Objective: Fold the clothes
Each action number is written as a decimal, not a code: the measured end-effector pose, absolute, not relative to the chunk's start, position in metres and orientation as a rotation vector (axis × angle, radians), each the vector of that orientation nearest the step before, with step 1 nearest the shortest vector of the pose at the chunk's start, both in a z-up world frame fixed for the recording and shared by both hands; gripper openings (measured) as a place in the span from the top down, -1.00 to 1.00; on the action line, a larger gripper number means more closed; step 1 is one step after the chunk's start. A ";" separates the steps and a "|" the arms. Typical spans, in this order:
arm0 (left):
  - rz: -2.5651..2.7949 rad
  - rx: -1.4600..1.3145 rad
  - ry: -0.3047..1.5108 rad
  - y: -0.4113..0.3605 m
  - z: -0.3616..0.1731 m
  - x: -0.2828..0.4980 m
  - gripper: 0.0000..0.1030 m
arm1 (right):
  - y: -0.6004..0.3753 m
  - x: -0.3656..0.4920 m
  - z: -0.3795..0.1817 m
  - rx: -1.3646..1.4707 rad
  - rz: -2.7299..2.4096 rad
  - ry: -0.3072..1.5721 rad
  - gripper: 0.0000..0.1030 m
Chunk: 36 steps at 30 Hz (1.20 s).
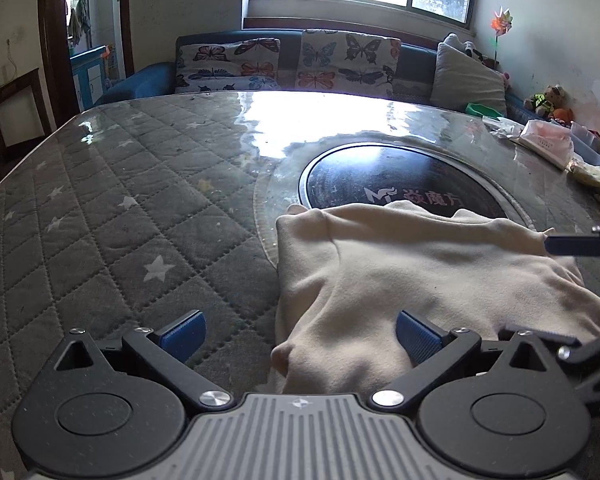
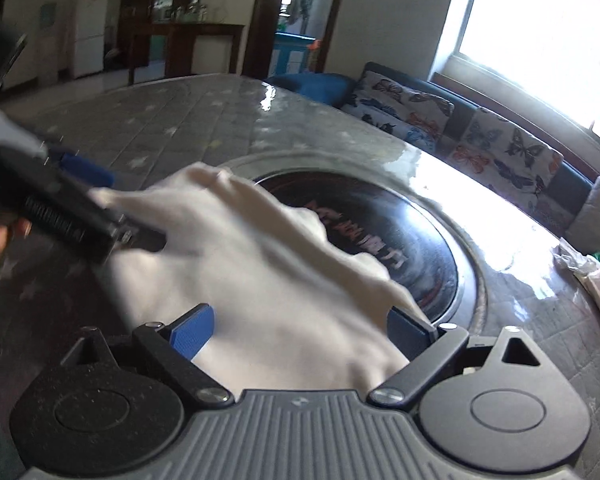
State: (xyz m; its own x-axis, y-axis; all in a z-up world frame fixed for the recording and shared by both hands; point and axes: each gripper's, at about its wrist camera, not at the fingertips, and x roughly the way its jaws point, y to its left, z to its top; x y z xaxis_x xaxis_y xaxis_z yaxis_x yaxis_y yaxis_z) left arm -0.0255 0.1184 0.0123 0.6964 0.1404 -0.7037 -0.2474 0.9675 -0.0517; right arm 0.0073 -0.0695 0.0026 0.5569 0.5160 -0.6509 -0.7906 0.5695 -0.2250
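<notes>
A cream garment [image 1: 420, 272] lies folded on the table, partly over the black round hotplate [image 1: 380, 176]. My left gripper [image 1: 300, 338] is open, its blue pads wide apart, with the garment's near corner between them. In the right wrist view the same garment [image 2: 260, 280] fills the middle. My right gripper [image 2: 300, 330] is open with cloth lying between its pads. The left gripper also shows in the right wrist view [image 2: 84, 208] at the garment's left edge. A blue pad of the right gripper shows at the right edge of the left wrist view [image 1: 572, 246].
The table [image 1: 120, 220] has a grey quilted star-pattern cover under clear plastic. A tissue pack [image 1: 548, 140] and clutter sit at the far right. A sofa with butterfly cushions [image 1: 284, 60] stands behind the table under the window.
</notes>
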 end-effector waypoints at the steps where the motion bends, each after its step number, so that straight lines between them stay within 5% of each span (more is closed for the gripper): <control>1: 0.218 -0.148 0.767 0.119 0.014 -0.027 -1.00 | -0.071 0.003 0.005 -0.539 0.816 0.550 -0.82; 14: 0.246 -0.198 0.777 0.130 0.015 -0.029 -0.97 | -0.083 -0.020 0.008 -0.420 0.854 0.535 -0.79; 36: 0.198 -0.230 0.777 0.119 0.029 -0.016 -0.43 | -0.080 -0.044 0.014 -0.403 0.949 0.540 -0.50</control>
State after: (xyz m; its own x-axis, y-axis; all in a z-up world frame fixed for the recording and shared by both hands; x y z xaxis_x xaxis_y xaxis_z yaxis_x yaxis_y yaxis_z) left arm -0.0160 0.1190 0.0289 0.6968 0.0912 -0.7115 -0.2601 0.9565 -0.1322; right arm -0.0439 -0.0798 0.0145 0.4677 0.6520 -0.5968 -0.8461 0.5256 -0.0888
